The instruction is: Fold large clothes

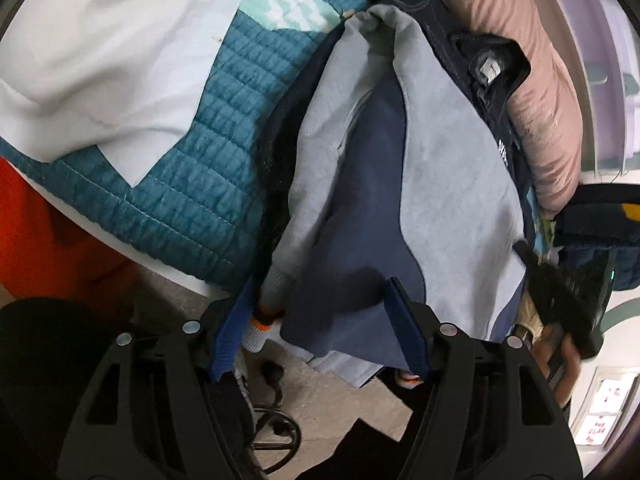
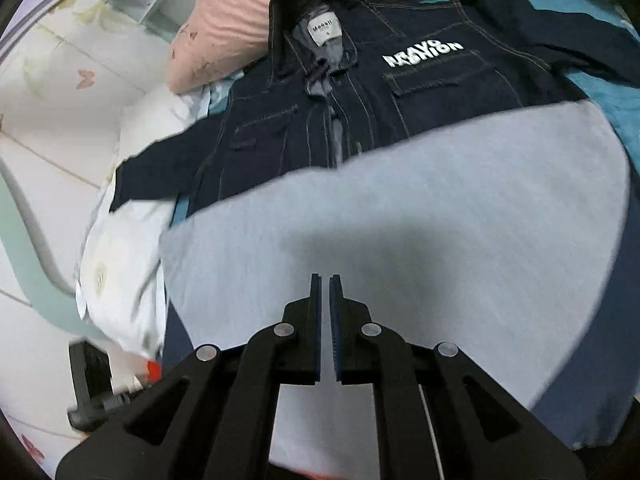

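Grey-and-navy top [image 2: 400, 232] lies on the bed over the denim jacket [image 2: 360, 92]. Left gripper [image 1: 316, 316] jaws spread around its hem; right gripper [image 2: 325, 328] jaws nearly pressed together, empty. Pinch both corners evenly before folding.

Ahead of my right gripper [image 2: 325, 292]: grey cloth [image 2: 400, 240] fills the near field; the jaws stand nearly together above it.
Beyond that: the denim jacket [image 2: 400, 92] lies spread flat across the path, with the pink pillow [image 2: 240, 20] banked behind it.
Right gripper's left flank: white bedding [image 2: 120, 256], then bare floor [image 2: 48, 120].
Between my left gripper's [image 1: 320, 320] fingers: grey-and-navy garment [image 1: 380, 200], jaws wide.
Left gripper's left flank: teal quilt [image 1: 192, 184] lies free.
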### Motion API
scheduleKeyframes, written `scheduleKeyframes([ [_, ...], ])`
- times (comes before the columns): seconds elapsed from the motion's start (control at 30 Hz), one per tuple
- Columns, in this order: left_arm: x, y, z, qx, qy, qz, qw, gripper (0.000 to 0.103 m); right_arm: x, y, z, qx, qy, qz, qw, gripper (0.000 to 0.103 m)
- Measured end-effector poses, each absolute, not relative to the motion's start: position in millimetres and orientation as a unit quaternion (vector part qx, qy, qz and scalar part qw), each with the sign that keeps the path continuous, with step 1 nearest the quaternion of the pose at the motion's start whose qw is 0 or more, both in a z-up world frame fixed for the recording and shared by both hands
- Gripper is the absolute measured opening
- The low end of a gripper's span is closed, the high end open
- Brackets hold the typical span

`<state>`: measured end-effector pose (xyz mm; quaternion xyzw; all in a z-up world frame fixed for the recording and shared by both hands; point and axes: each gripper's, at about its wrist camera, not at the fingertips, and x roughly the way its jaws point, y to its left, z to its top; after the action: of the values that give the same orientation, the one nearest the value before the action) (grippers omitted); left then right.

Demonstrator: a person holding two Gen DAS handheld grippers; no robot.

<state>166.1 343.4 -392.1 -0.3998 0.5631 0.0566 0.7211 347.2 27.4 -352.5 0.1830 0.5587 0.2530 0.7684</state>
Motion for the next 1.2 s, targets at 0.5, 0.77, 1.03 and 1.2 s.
scheduleKeyframes([
  [0.5, 155.8, 340.2, -373.9, -0.375, 0.546, 0.063, 0.747, 0.023, 394.4, 48.6, -400.9, 0.228, 0.602, 0.232, 0.729, 0.002],
  [0.77, 156.5, 327.7, -336.7, -0.367, 0.510, 0.017, 0.778, 0.014, 328.2, 40.7, -400.4, 0.177, 0.642, 0.247, 0.704, 0.000],
  [1.03, 156.8, 325.6, -332.6, -0.377, 0.508, 0.017, 0.774, 0.013, 284.4, 54.4, -354.5, 0.167, 0.572, 0.329, 0.732, 0.032],
  [1.2, 157.2, 319.9, -325.3, -0.377, 0.505, 0.017, 0.776, 0.013, 230.2, 107.1, -314.6, 0.083, 0.514, 0.424, 0.741, 0.044],
])
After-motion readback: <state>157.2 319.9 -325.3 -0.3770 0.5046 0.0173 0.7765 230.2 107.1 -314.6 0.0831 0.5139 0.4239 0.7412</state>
